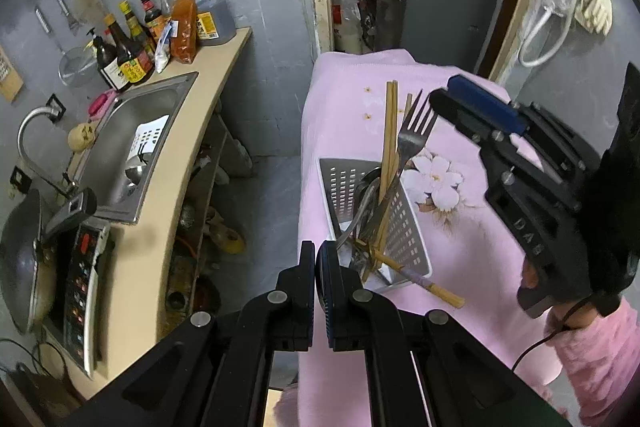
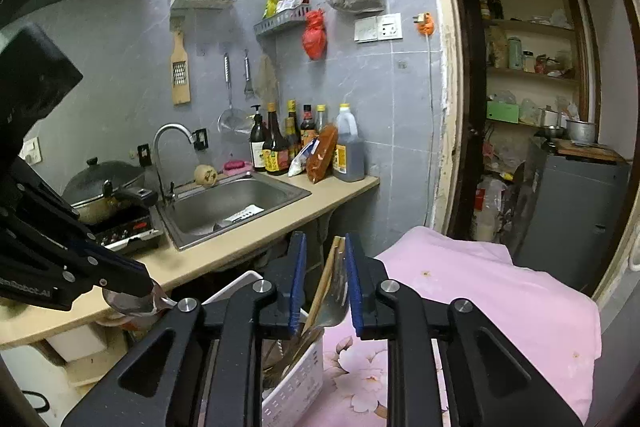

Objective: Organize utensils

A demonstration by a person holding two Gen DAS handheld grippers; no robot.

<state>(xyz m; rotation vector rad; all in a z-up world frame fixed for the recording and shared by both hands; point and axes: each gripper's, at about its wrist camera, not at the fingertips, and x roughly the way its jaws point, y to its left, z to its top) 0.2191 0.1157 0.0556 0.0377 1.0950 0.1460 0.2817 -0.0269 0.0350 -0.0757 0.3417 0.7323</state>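
A white perforated utensil basket [image 1: 404,227] stands on the pink flowered cloth [image 1: 480,259]. It holds wooden chopsticks [image 1: 390,131], a metal fork [image 1: 416,131] and spoons. One chopstick [image 1: 424,281] sticks out over the basket's near rim. My left gripper [image 1: 315,259] is shut on a metal spoon [image 2: 132,301], beside the basket's left edge; the spoon's bowl shows in the right wrist view. My right gripper [image 2: 325,267] is open above the basket [image 2: 296,387], its jaws either side of the fork and chopstick tops [image 2: 334,279].
A beige counter [image 1: 160,259] lies to the left with a steel sink [image 1: 132,147], sauce bottles [image 1: 132,55], a wok [image 1: 20,259] and an induction hob [image 1: 80,279]. A grey cabinet [image 2: 572,211] stands behind the table in the doorway.
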